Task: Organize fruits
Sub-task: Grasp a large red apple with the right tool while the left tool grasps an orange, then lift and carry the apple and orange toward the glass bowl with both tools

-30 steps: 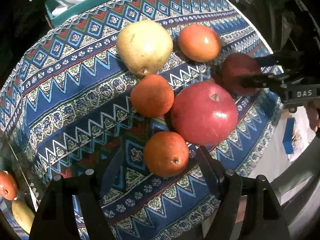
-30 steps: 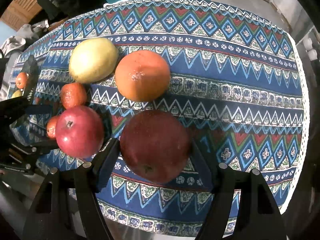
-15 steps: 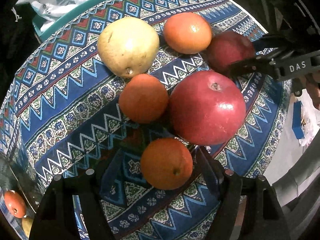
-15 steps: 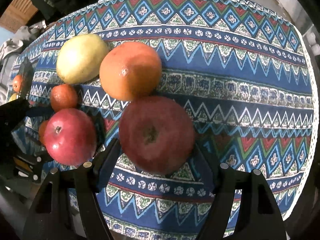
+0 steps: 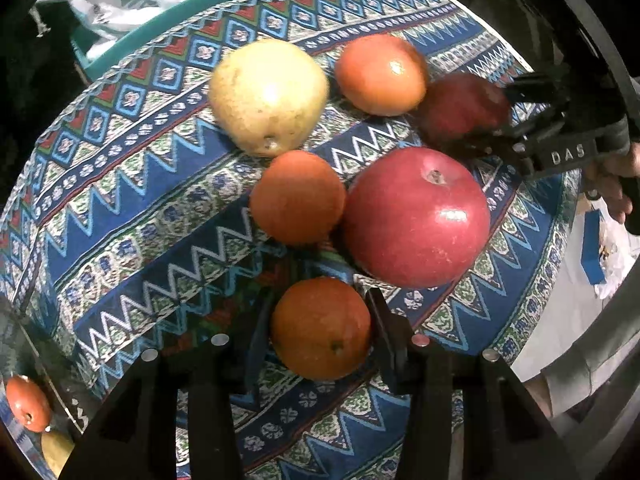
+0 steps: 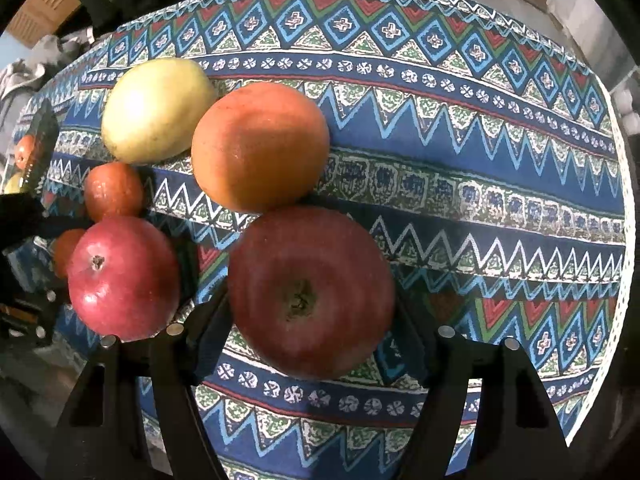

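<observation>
Several fruits sit clustered on a patterned blue cloth (image 5: 132,200). My left gripper (image 5: 320,332) is shut on a small orange (image 5: 321,328). Beyond it lie a second small orange (image 5: 298,196), a shiny red apple (image 5: 416,218), a yellow pear (image 5: 268,96) and a big orange (image 5: 380,74). My right gripper (image 6: 310,316) has its fingers against both sides of a dull red apple (image 6: 310,290), which touches the big orange (image 6: 260,146). The pear (image 6: 154,110) and shiny apple (image 6: 124,278) lie to its left. The right gripper also shows in the left wrist view (image 5: 496,116).
A teal bin (image 5: 176,20) with white plastic stands beyond the table's far edge. The cloth's right half in the right wrist view (image 6: 500,200) carries no fruit. The table edge drops off near both grippers.
My left gripper moved forward and closed on the small orange. My right gripper pushed the dull apple up against the big orange, and the apple rolled to show its stem end.
</observation>
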